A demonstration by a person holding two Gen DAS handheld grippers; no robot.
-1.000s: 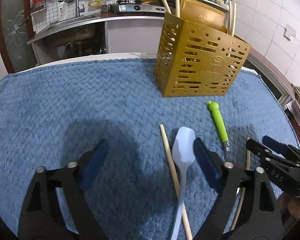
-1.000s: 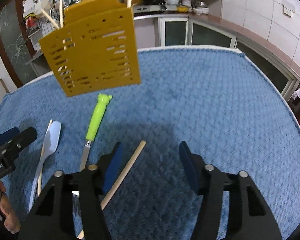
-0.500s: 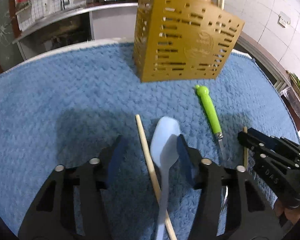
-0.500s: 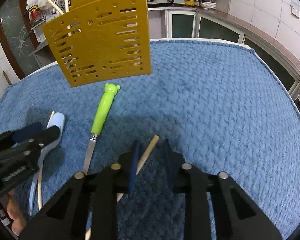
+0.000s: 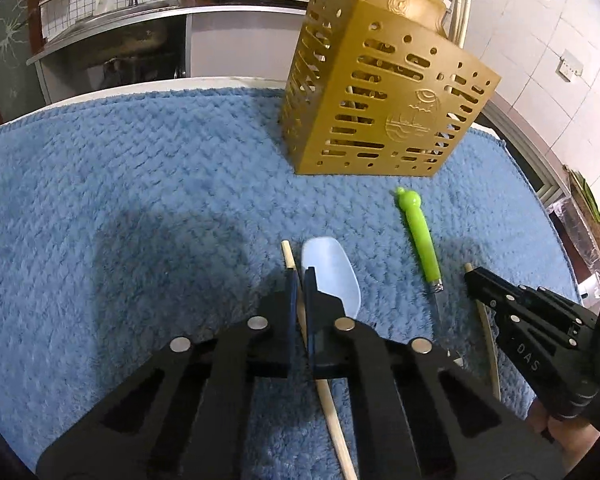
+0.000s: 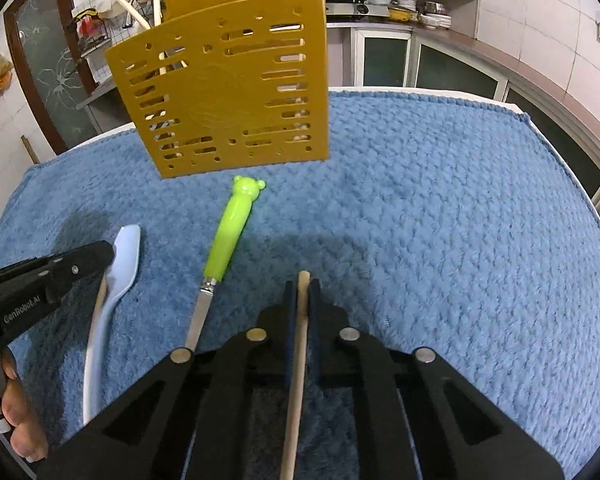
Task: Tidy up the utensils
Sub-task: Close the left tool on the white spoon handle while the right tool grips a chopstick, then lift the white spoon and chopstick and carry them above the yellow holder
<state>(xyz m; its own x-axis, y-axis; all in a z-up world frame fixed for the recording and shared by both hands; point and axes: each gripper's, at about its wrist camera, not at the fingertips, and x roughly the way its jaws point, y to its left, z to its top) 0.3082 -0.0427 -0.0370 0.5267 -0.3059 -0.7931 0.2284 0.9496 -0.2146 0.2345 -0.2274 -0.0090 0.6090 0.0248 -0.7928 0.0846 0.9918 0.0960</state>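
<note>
My left tongs [image 5: 299, 280] have just closed on one chopstick [image 5: 287, 252], beside the pale blue spoon [image 5: 332, 276]. My right tongs [image 6: 302, 292] have just closed on another chopstick [image 6: 303, 280], right of the green-handled knife [image 6: 230, 236]. The yellow holder [image 6: 228, 104] stands at the blue towel's [image 6: 440, 208] far side.

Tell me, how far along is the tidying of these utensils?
Done: a few pale sticks already stand in the yellow slotted plastic holder. In hand: both pairs of jaws have just closed, the left gripper and the right gripper each on a wooden chopstick. Left: the pale blue plastic spoon and the green bear-handled knife lie on the blue towel.
</note>
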